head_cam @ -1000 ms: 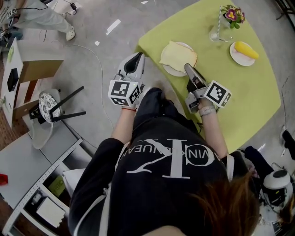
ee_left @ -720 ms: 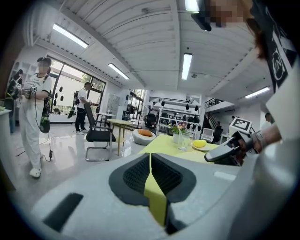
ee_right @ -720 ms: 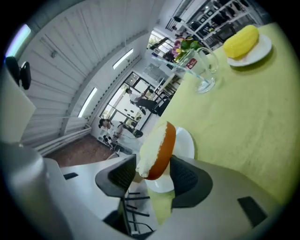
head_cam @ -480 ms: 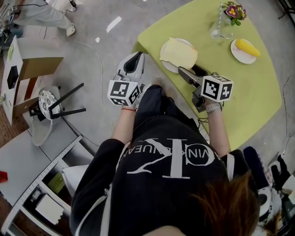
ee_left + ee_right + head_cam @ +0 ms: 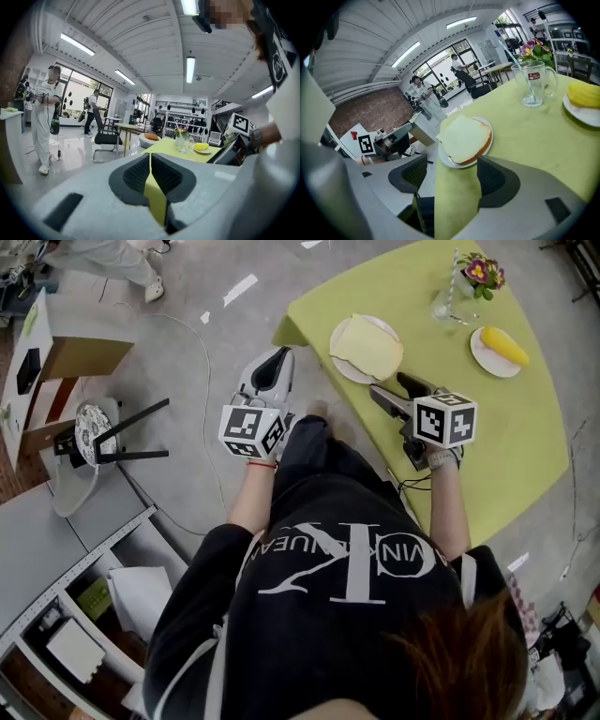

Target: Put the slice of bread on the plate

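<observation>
A round table under a lime-green cloth [image 5: 487, 427] stands on the grey floor of an open hall with strip lights. The pale, square slice of white bread [image 5: 464, 138] with a brown crust lies flat on the round white plate [image 5: 349, 367], just ahead of your right gripper [image 5: 385, 383] and apart from its tips. That gripper's jaws have just been opening and stand wide, with only green cloth between them. Your right forearm reaches over the table edge and the gripper tilts down toward the plate. Your left gripper [image 5: 274, 367] hangs off the table, over the floor, nearly level, with its jaws pressed together on nothing. Beyond the bread, to the right of your right gripper, a clear glass mug [image 5: 533, 84] carries a small red label too small to read. The big white lettering on your black top cannot be read whole.
</observation>
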The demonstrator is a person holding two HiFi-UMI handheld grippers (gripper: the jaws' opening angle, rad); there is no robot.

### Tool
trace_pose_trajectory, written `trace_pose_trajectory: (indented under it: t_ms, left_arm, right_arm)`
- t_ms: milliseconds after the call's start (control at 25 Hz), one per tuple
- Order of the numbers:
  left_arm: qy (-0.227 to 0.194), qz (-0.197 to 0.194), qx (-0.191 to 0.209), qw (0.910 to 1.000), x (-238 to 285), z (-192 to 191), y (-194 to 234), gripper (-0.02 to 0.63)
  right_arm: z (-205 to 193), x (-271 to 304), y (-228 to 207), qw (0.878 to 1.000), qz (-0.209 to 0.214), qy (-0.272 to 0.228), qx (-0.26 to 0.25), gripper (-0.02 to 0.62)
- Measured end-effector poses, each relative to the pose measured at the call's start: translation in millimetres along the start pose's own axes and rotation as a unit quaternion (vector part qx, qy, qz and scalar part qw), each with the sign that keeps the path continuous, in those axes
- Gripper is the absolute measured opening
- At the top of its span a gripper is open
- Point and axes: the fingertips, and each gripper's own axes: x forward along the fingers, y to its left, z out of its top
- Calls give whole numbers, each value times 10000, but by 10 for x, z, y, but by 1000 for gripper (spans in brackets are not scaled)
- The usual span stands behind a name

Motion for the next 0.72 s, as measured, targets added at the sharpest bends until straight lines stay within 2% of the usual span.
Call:
trace_pose_trajectory:
  t_ms: [160, 360, 600, 720]
  left_arm:
    - [-33, 78, 26, 10000, -117, 13, -28, 21]
    - [-108, 106, 71, 9999, -185, 64, -43, 21]
    - [-235, 3, 138, 9996, -160, 178, -134, 23]
    - [-305, -41, 149, 9994, -136, 232, -169, 23]
  right_arm:
    - [25, -89, -4, 9998, -53, -126, -173, 313]
    - [176, -251, -1, 9952, -356, -570, -710, 161]
    - [380, -514, 2, 9839, -670, -1296, -1032, 34]
    - [488, -646, 21, 9766, -713, -1693, -1114, 2]
